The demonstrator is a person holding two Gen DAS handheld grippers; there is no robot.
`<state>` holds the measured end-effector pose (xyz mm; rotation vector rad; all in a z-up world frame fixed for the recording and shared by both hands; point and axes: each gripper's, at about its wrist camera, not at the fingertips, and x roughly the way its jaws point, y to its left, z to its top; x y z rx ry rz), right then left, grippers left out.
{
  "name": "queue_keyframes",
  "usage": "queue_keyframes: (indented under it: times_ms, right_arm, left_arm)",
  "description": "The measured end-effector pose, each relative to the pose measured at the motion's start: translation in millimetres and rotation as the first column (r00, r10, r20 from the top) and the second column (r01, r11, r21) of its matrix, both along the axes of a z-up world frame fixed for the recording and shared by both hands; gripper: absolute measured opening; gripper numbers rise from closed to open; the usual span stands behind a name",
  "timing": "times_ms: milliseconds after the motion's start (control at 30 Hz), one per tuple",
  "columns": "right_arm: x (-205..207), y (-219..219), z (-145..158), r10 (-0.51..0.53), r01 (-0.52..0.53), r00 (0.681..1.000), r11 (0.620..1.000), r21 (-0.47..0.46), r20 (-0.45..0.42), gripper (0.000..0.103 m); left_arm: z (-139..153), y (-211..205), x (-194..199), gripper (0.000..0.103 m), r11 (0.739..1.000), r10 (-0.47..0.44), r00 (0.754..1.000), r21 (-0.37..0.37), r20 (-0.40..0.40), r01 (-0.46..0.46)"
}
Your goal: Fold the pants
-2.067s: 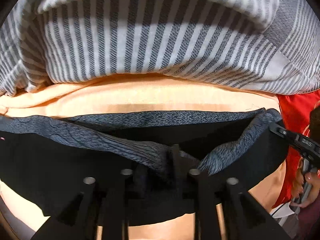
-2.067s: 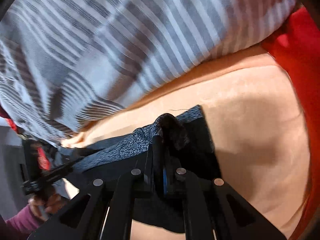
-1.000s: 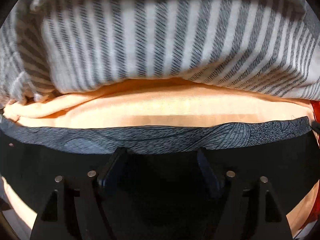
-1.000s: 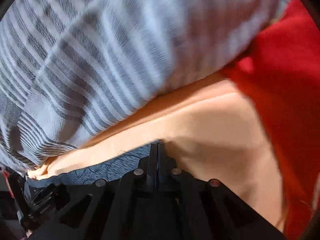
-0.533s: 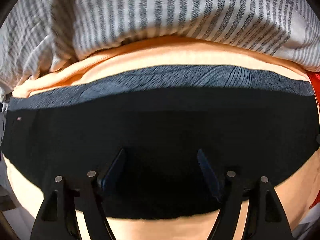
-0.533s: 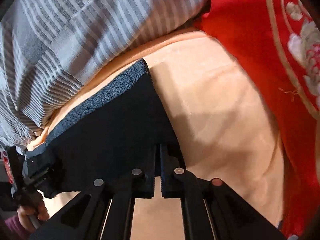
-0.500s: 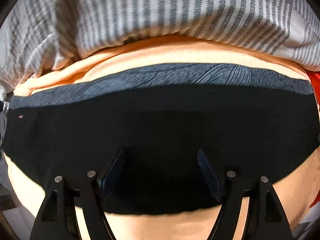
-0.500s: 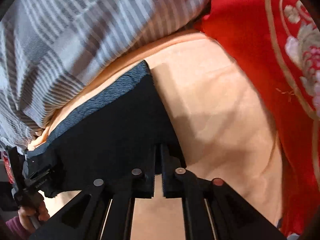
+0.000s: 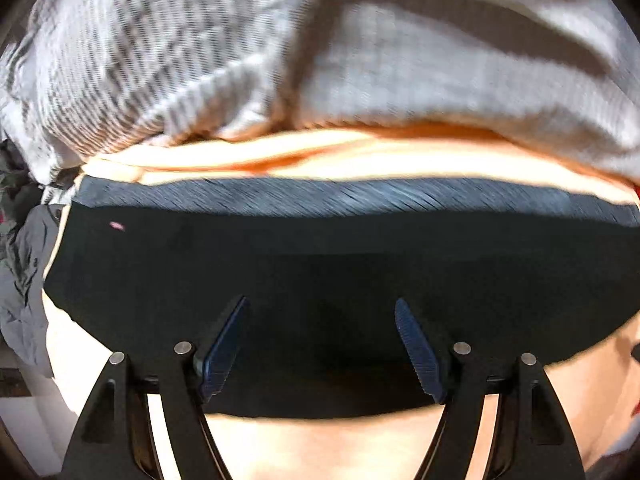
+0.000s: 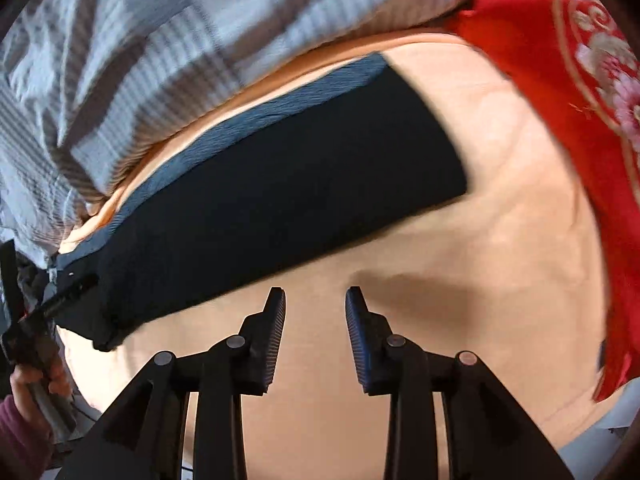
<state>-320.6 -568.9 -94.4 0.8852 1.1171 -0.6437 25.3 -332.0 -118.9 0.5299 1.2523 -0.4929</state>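
The black pants (image 9: 320,272) lie folded into a flat band on the peach sheet (image 9: 340,444), with a grey-blue patterned strip (image 9: 340,196) along their far edge. My left gripper (image 9: 320,316) hovers open over their near half, nothing between its pads. In the right wrist view the same pants (image 10: 288,184) stretch from lower left to upper right. My right gripper (image 10: 315,300) is over bare sheet just in front of them; its jaws are opening and nothing lies between them. The left tool (image 10: 48,308) and the hand holding it show at the pants' left end.
A grey-and-white striped quilt (image 9: 280,52) is heaped behind the pants. A red embroidered cloth (image 10: 580,80) covers the right side of the bed. Crumpled grey clothing (image 9: 24,280) hangs off the left edge. Bare peach sheet (image 10: 500,240) lies right of the pants.
Both grippers have drawn back toward the near edge, so more of the folded pants shows. The right gripper's fingers, shut before, have parted and let the pants go.
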Motion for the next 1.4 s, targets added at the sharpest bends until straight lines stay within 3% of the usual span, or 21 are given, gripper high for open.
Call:
queue_keyframes:
  times_ms: [67, 200, 300, 533, 700, 800, 867, 933, 1033, 1067, 1133, 1200, 1400]
  right_arm:
    - [17.1, 11.5, 2.3, 0.011, -0.011, 1.0, 1.0, 0.005, 0.014, 0.034]
    - [41.1, 39.6, 6.0, 0.02, -0.02, 1.0, 1.0, -0.001, 0.024, 0.035]
    - [58.0, 62.4, 0.1, 0.015, -0.015, 1.0, 1.0, 0.01, 0.013, 0.035]
    - [105.1, 117.3, -11.8, 0.054, -0.054, 0.999, 0.998, 0.046, 0.003, 0.035]
    - [142.6, 150.1, -10.4, 0.095, -0.1, 0.994, 0.99, 0.096, 0.054, 0.035]
    - [163.3, 168.5, -12.9, 0.117, -0.138, 0.985, 0.976, 0.17, 0.125, 0.04]
    - [177.2, 185.0, -18.6, 0.14, -0.173, 0.976, 0.963, 0.204, 0.169, 0.044]
    - [189.4, 201.3, -27.9, 0.16, -0.206, 0.967, 0.949, 0.239, 0.199, 0.045]
    - [203.8, 226.5, -48.5, 0.15, -0.224, 0.96, 0.917, 0.33, 0.235, 0.045]
    - [209.3, 234.3, -56.4, 0.145, -0.225, 0.96, 0.908, 0.354, 0.238, 0.045]
    - [218.4, 246.8, -67.8, 0.145, -0.233, 0.959, 0.893, 0.384, 0.244, 0.045]
    - [227.4, 256.3, -76.1, 0.149, -0.246, 0.955, 0.883, 0.4, 0.258, 0.045]
    - [240.8, 261.4, -94.8, 0.072, -0.199, 0.954, 0.877, 0.436, 0.291, 0.045]
  left_arm:
    - [-4.9, 11.2, 29.9, 0.076, 1.0, 0.027, 0.999, 0.003, 0.041, -0.027]
    - [-40.5, 33.5, 94.3, 0.076, 0.993, 0.115, 0.993, 0.013, 0.003, -0.115]
    - [-70.7, 48.3, 127.5, 0.076, 0.99, 0.131, 0.991, 0.048, 0.016, -0.131]
    - [-67.6, 74.8, 196.0, 0.076, 0.99, 0.139, 0.989, 0.008, 0.047, -0.139]
    - [-64.7, 113.6, 242.7, 0.076, 0.977, 0.206, 0.976, 0.042, 0.067, -0.209]
    - [-47.6, 140.5, 245.2, 0.076, 0.979, 0.202, 0.979, -0.007, 0.031, -0.202]
    - [-34.8, 154.8, 227.9, 0.076, 0.989, 0.145, 0.989, -0.027, -0.001, -0.145]
    - [-32.3, 164.7, 200.8, 0.076, 0.997, 0.069, 0.997, -0.014, -0.016, -0.07]
    - [-54.0, 167.4, 164.0, 0.076, 0.998, -0.008, 1.0, 0.058, -0.013, 0.009]
    - [-64.3, 174.9, 161.4, 0.077, 0.997, 0.001, 1.0, 0.073, -0.021, 0.0]
    - [-66.6, 189.1, 164.3, 0.085, 0.998, 0.054, 0.998, 0.012, -0.018, -0.054]
    - [-70.3, 196.6, 170.0, 0.086, 0.997, 0.075, 0.996, -0.013, -0.048, -0.075]
    - [-69.8, 193.4, 169.9, 0.086, 0.999, 0.043, 0.998, -0.011, -0.038, -0.043]
